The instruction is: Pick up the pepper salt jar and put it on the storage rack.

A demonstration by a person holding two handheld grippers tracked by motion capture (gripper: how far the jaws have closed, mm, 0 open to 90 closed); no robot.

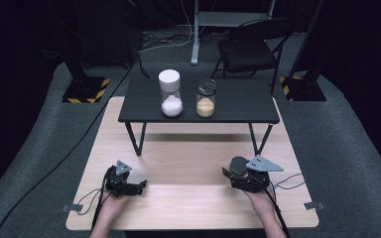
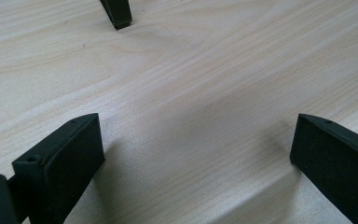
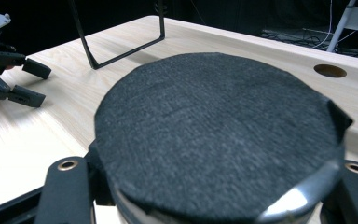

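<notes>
The round lid (image 3: 219, 135) — dark felt-like top, shiny metal rim — sits clamped in the right gripper (image 1: 239, 176), the jaws pressing on its sides, near the right front of the pale wooden table (image 1: 188, 168) and seemingly just off the surface. From the right gripper view the lid's flat face looks up toward the camera, rim catching light at the lower right. Over on the left, the left gripper (image 1: 138, 187) rests low by the table's near edge with its jaws spread wide and nothing between them (bare wood grain lies between the two black pads in its own view). Farther back stands a small black side table (image 1: 238, 106) on the wooden one, and on it two jars: a jar with a white cap (image 1: 170, 94) holding something white and grainy, and to its right a jar of tan grains (image 1: 206, 99), which seems to wear a dark lid of its own, though it is too small to be sure. My guess is the job is only begun — the lid is picked up, and carrying it to wherever it belongs is still to do.
</notes>
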